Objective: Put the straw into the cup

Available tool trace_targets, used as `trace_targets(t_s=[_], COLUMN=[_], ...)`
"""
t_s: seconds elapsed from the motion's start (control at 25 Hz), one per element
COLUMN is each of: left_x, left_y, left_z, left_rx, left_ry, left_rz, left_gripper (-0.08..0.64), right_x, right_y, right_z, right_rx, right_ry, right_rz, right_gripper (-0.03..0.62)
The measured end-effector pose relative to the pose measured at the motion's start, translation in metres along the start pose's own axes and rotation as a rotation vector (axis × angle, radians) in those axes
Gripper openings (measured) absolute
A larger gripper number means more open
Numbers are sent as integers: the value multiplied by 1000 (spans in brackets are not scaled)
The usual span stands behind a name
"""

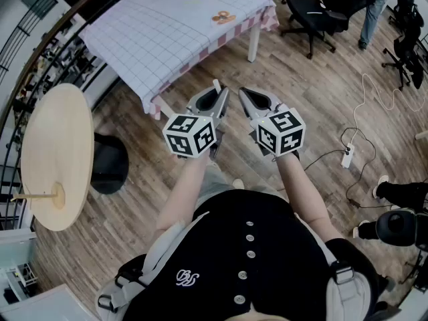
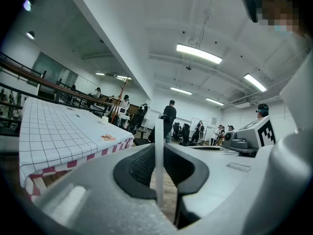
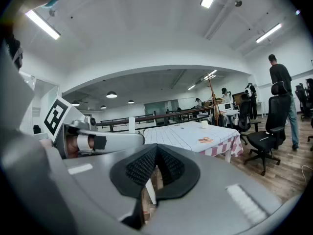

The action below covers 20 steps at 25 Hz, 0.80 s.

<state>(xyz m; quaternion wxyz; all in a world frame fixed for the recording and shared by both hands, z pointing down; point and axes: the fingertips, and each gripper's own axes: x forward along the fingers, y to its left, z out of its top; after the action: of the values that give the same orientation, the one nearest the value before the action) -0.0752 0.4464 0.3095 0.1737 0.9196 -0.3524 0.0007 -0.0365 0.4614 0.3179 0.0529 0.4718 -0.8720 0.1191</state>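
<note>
Left gripper (image 2: 160,153): the jaws are nearly closed, and the pads clamp a thin white straw (image 2: 159,131). The straw stands upright between them and projects above the tips. Right gripper (image 3: 156,150): the jaws are closed tip to tip, with nothing between them. Both grippers are held side by side, close to level, over the wooden floor (image 1: 321,85), short of the table (image 1: 167,25). A small white cup (image 3: 204,124) stands at the table's far end, well apart from the straw.

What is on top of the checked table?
A white cup and a small orange item sit on the cloth. The cloth hides the tabletop itself.
</note>
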Motion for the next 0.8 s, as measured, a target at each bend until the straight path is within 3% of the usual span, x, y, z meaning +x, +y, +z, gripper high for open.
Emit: trace_targets(t_s=[0.44, 0.8], left_x=[8, 24], left_y=[2, 9], left_z=[6, 12], left_rx=[-9, 2], left_ry=[-31, -35], left_rz=[8, -23], left_gripper=[43, 43], right_x=[1, 7], right_y=[-9, -25], right_z=[1, 10], right_rx=[-8, 1], right_ry=[2, -52], right_rz=[-13, -38], right_gripper=[0, 2])
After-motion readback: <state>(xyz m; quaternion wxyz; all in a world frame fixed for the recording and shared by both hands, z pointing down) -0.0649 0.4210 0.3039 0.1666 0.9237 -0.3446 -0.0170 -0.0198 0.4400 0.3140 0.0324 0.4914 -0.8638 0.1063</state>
